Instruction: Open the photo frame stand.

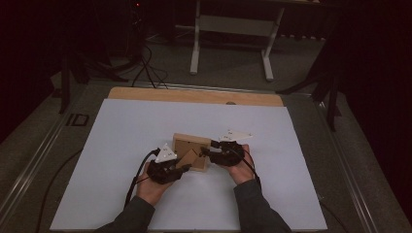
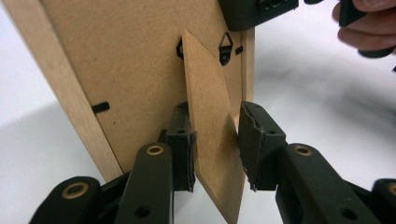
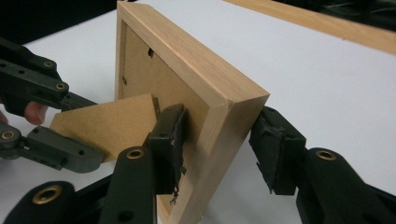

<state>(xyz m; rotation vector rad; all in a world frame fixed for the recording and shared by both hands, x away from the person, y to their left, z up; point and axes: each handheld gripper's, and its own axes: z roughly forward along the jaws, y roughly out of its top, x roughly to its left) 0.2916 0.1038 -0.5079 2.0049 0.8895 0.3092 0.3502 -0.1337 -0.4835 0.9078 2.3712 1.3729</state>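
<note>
- Wooden picture frame stands on edge near the middle of the white table, its back panel turned toward the person
- Fold-out stand is swung away from the back panel, hinged near the hanging ring
- Left tool straddles the stand: one pad touches its face, the other sits just off the far face, so the jaws are apart, not clamped
- Right tool straddles the frame's corner: inner pad against the back side, outer pad just clear of the front, jaws apart with the frame between them
- Step in hand, as I judge it: propping the frame on its stand
- Do it well: pinch the frame's corner firmly first, so it cannot tip while the stand is moved
- Grip the stand low, near its free tip, for leverage; it looks like thin board, so press lightly
- Swing it out square to the back panel, not twisted, sparing the hinge
- Set the stand's tip and the frame's bottom edge on the table together, then let go of the stand before the frame
</note>
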